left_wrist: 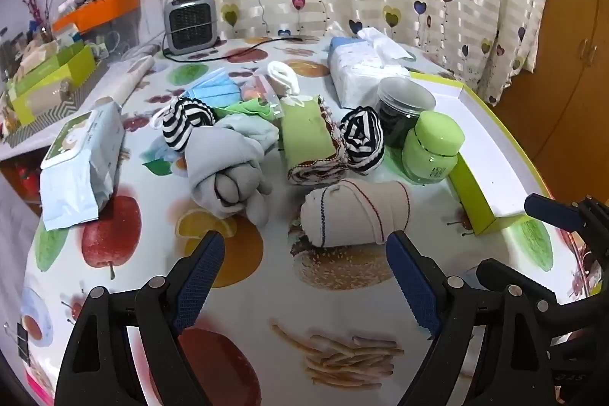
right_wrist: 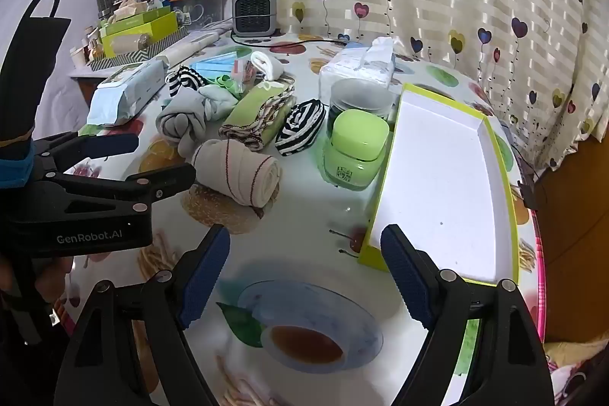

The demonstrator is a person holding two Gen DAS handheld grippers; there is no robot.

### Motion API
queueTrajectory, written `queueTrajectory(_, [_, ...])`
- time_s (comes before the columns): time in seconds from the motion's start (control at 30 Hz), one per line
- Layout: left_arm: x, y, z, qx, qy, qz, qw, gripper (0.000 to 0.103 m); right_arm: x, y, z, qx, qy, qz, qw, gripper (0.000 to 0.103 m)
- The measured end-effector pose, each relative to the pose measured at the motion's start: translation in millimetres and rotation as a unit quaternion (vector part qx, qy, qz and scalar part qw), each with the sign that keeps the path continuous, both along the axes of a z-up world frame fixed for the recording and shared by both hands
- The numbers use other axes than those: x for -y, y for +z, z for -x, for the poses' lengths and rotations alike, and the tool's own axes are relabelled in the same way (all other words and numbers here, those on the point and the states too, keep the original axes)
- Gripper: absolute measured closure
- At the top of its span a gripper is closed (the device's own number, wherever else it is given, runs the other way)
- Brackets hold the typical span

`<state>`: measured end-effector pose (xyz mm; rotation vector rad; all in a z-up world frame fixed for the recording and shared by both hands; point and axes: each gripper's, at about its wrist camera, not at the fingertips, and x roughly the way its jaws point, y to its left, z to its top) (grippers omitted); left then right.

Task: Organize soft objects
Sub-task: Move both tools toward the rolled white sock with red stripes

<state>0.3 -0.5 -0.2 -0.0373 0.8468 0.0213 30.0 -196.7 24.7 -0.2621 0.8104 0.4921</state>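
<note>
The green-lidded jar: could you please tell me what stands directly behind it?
Behind the green-lidded jar stands a clear plastic container with dark contents. Its lower front is covered by the jar, so what the contents are cannot be told.

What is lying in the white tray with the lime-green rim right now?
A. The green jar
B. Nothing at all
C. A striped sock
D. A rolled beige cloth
B. The tray shows only its bare white floor; the rolled beige cloth, the striped sock and the green jar all sit on the table beside it.
</note>
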Motion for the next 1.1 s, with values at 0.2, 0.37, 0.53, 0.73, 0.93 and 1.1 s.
queueTrajectory(0.2, [-0.6,0.0,0.0,0.002,-0.001,0.009,1.0,0.015,-1.1,-0.3,-0.5,-0.001,0.0,-0.002,1.0,0.021])
queueTrajectory(0.37, [-3.9,1.7,1.2,0.002,-0.003,0.009,1.0,0.015,-1.4,0.3,0.1,-0.002,0.0,-0.001,1.0,0.021])
queueTrajectory(0.53, [-3.1,4.1,2.4,0.003,-0.008,0.014,0.9999,0.015,-0.5,0.6,0.7,-0.002,0.0,-0.001,1.0,0.021])
queueTrajectory(0.73, [-2.3,3.3,3.4,0.004,-0.006,0.01,0.9999,0.015,0.2,0.4,-0.9,-0.002,0.0,0.0,1.0,0.021])
queueTrajectory(0.93, [-4.6,3.2,4.6,0.01,0.004,0.005,0.9999,0.015,0.1,-0.1,-0.1,-0.003,0.001,-0.002,1.0,0.021])
queueTrajectory(1.1, [-8.7,4.6,5.7,0.016,0.011,0.011,0.9998,0.016,1.5,0.5,1.3,-0.004,0.003,-0.007,1.0,0.021])
